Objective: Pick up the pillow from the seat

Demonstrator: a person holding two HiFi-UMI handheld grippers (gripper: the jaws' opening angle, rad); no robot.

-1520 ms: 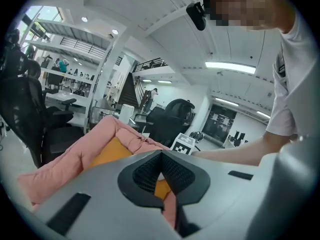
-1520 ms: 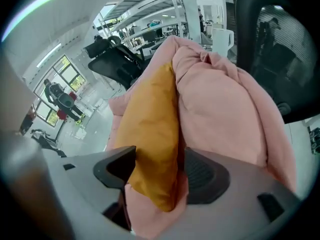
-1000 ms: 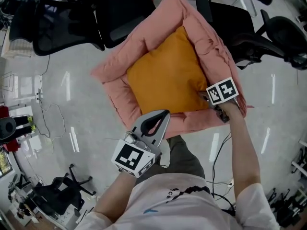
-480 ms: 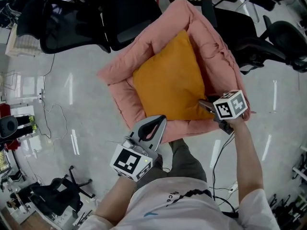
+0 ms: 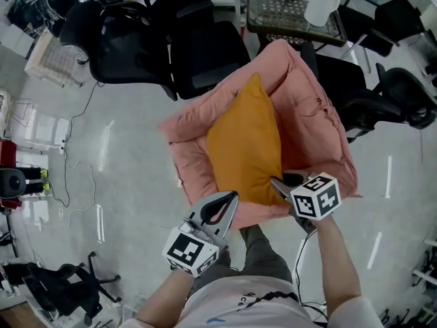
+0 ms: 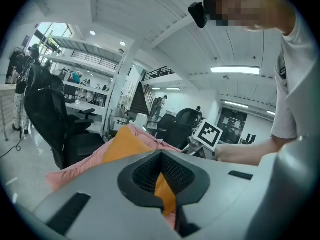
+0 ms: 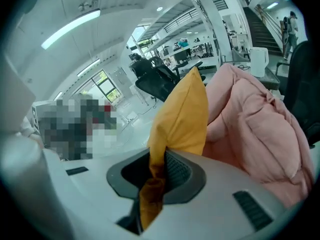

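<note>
Indoors, above a glossy office floor (image 5: 116,176), a person works two hand-held tongs over a pink padded seat (image 5: 317,115); the orange pillow (image 5: 246,142) stands on edge inside it, tilted, its top corner toward the seat's far rim and pink padding on either side. The right tongs (image 5: 276,182) are clamped on the pillow's lower right corner; the right gripper view shows orange cloth bunched and creased between the two closed halves, the rest of the pillow rising above them and the seat's folds just beside it. The left tongs (image 5: 234,197) are closed tip to tip at the seat's near rim, just beside the pillow's bottom edge; the left gripper view shows a strip of orange and a little pink in the opening behind the meeting tips, though whether any cloth is caught there cannot be told. The person's right forearm (image 5: 334,265) reaches in from the lower right of the head view; black office chairs (image 5: 198,46) crowd the seat's far side; a mesh surface (image 5: 273,16) beyond them carries a white object (image 5: 319,4).
</note>
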